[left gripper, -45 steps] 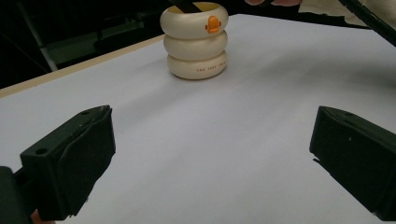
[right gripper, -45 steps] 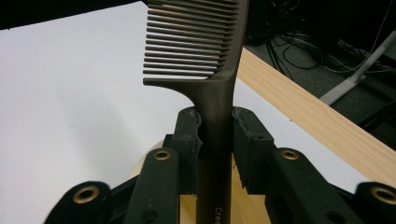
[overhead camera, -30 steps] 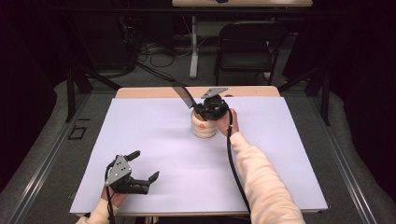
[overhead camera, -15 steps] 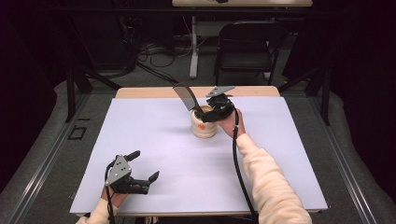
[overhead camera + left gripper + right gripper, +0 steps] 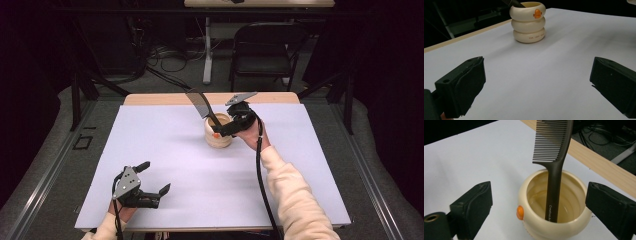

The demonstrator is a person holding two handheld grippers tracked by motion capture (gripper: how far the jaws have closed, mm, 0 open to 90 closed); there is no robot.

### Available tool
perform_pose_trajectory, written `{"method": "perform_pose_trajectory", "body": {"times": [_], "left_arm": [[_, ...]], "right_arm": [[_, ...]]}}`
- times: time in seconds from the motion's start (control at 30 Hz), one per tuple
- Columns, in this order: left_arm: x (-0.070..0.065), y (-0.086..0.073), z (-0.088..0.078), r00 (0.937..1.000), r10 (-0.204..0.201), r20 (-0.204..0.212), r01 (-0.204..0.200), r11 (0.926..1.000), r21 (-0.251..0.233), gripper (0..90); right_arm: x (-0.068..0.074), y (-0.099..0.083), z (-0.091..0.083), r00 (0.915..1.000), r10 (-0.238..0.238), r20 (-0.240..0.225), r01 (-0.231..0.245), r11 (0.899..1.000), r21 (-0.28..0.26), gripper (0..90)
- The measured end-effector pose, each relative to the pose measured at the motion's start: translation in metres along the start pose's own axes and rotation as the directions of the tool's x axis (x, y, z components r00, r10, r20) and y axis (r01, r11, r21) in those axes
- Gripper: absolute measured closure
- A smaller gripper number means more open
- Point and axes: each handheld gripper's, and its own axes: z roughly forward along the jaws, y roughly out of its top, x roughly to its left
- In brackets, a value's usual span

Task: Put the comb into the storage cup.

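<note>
With the dark brown plastic comb (image 5: 552, 167) standing handle-down inside the cream, ring-stacked ceramic cup with an orange duck-bill mark (image 5: 554, 205), the placing step appears complete and the release step is in hand. The comb leans against the cup's inner wall, its toothed end tilted up toward 11 o'clock in the high view (image 5: 199, 104). The cup (image 5: 218, 132) stands upright on the white-covered table (image 5: 165, 150), slightly toward 12 o'clock from the table's centre.

The right hand-held gripper (image 5: 226, 129) sits just beside the cup at its 3 o'clock side. Its jaws have just been opening and now stand spread wide; in the right gripper view, they flank the cup without touching either it or the comb, and nothing is pinched between them.

The left hand-held gripper (image 5: 152, 192) rests low over the table near the 7 o'clock corner, well apart from the cup, jaws spread with only bare table between them.

Next move, as judged: withdraw the right hand-held gripper up and back toward 5 o'clock, keeping both jaws clear of the comb's raised end. Contact with the leaning comb could tip it or shift the cup, so the retreat calls for a straight path away from the rim.
</note>
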Motion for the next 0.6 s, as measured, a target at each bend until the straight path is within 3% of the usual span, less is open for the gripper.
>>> {"method": "perform_pose_trajectory", "body": {"times": [0.6], "left_arm": [[-0.001, -0.001, 0.000, 0.9999, 0.002, -0.011, -0.002, 1.0000, 0.004, 0.1]], "right_arm": [[0.009, -0.030, -0.029, 0.9994, 0.012, -0.031, -0.011, 1.000, 0.028, 0.0]]}}
